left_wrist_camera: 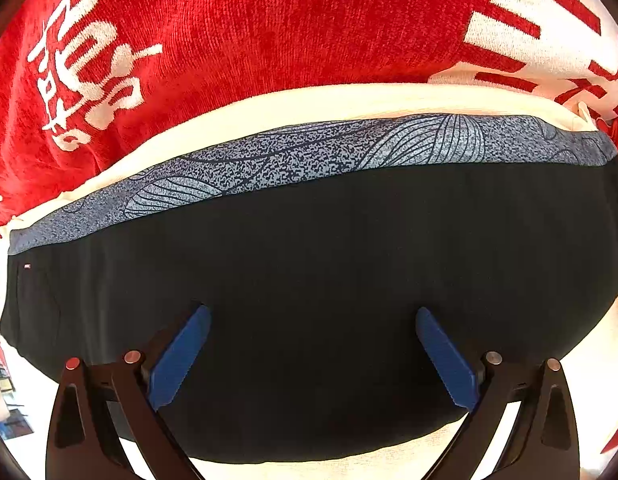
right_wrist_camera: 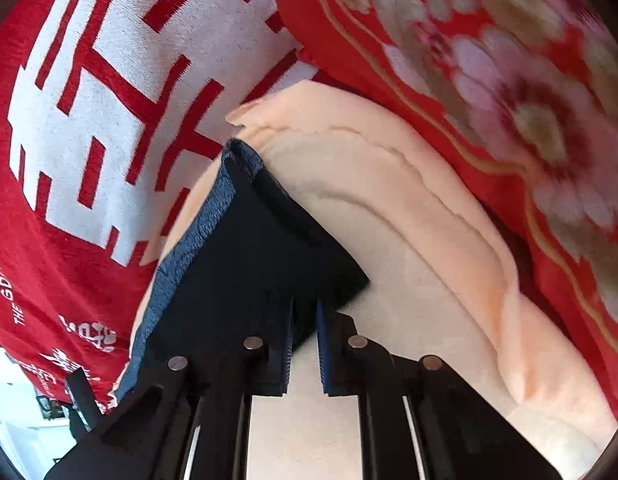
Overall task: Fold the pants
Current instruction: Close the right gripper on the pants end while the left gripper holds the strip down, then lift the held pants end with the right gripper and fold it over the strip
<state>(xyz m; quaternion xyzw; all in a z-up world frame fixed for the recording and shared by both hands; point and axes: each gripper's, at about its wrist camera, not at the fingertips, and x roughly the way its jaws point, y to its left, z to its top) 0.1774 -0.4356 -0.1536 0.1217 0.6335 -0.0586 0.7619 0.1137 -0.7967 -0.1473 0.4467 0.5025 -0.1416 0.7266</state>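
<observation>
Pants (left_wrist_camera: 309,280): dark, lying flat on the cream blanket (left_wrist_camera: 349,98), patterned waistband away from me.
Left gripper (left_wrist_camera: 313,356): spread wide above the dark cloth, holding nothing.
Right gripper (right_wrist_camera: 303,344): nearly closed, pinching the pants' corner edge.
Doing it well: I'd confirm all layers are pinched, take a matching left grip, then lift evenly.

- The red blanket (right_wrist_camera: 69,240) carries white Latin capitals near its lower left edge in the right wrist view; "THE GD" can be read before the line runs out of sight.
- The same blanket (left_wrist_camera: 249,28) bears large white characters in a non-Latin script; they are distorted and not legible.
- The tiny tag (left_wrist_camera: 27,266) on the dark pants (left_wrist_camera: 309,280) is too small to read.
</observation>
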